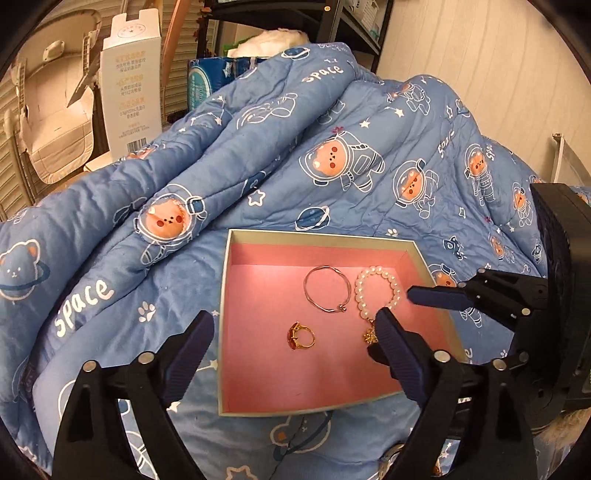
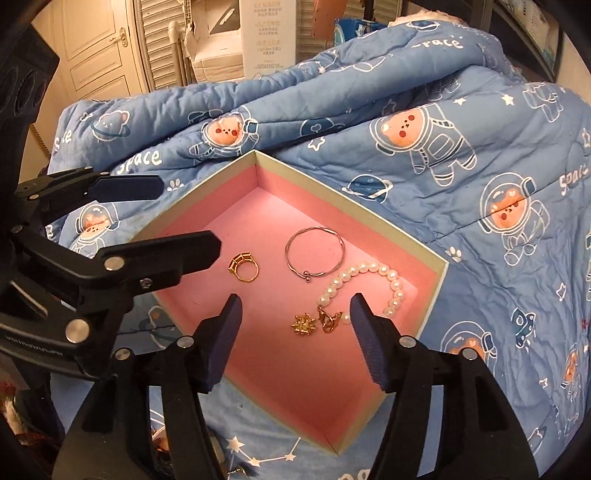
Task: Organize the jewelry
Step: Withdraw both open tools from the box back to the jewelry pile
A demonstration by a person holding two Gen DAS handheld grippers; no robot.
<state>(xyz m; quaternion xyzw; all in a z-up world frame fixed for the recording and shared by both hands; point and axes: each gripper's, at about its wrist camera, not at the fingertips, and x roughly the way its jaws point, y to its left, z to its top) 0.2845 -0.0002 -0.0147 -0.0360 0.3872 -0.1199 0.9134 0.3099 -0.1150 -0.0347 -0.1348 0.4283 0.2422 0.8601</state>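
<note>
A pink-lined box (image 1: pixel 236 280) (image 2: pixel 436 280) lies on the blue quilt. In it lie a gold ring with a red stone (image 1: pixel 301 336) (image 2: pixel 243 267), a thin silver bangle (image 1: pixel 327 288) (image 2: pixel 314 254) and a pearl bracelet with a gold charm (image 1: pixel 376 291) (image 2: pixel 369 284). My left gripper (image 1: pixel 295 339) is open and empty over the box's near left part; it also shows in the right wrist view (image 2: pixel 188 218). My right gripper (image 2: pixel 295 339) is open and empty, low over the bracelet's clasp and charm; it also shows in the left wrist view (image 1: pixel 410 306).
A blue space-bear quilt (image 1: pixel 295 155) (image 2: pixel 480 166) is bunched up behind the box. A tall white carton (image 1: pixel 131 85) and a folded high chair (image 1: pixel 55 110) stand at the back left. A dark shelf (image 1: pixel 351 22) stands behind.
</note>
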